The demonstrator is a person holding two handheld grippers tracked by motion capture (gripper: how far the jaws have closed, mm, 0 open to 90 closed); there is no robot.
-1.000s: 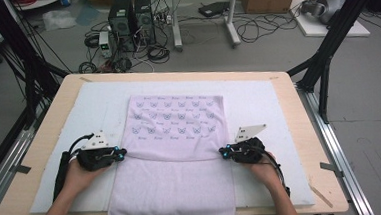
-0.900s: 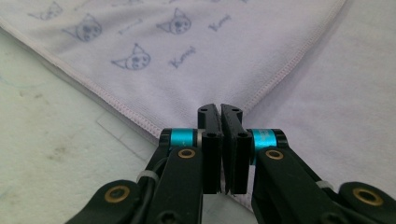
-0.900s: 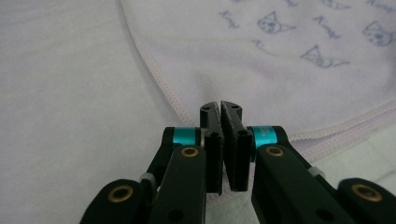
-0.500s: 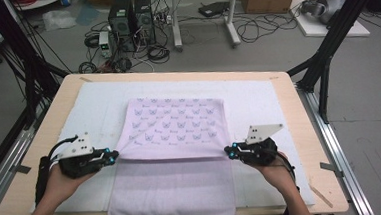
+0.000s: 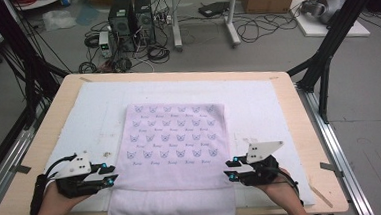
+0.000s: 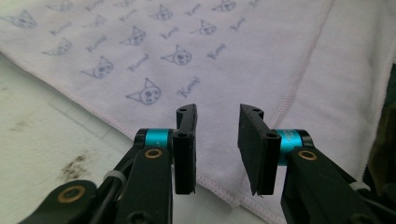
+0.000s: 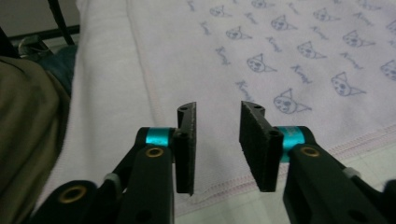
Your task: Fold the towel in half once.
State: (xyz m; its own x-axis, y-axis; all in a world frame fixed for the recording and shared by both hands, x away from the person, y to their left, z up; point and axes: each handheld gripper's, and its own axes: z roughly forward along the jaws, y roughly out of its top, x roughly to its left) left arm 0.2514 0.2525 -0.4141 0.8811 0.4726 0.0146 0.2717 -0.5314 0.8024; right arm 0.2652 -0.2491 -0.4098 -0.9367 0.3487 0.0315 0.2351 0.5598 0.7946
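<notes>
Both grippers, left (image 5: 113,175) and right (image 5: 227,168), have just been opening beside the towel (image 5: 174,153), nothing between; the fold could spring loose.

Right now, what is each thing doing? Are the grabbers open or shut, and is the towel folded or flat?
Left gripper: open, jaws have just been opening, nothing between them.
Right gripper: open, jaws have just been opening, nothing between them.
Towel: folded over itself, lying flat, near edge hanging off the table.
</notes>
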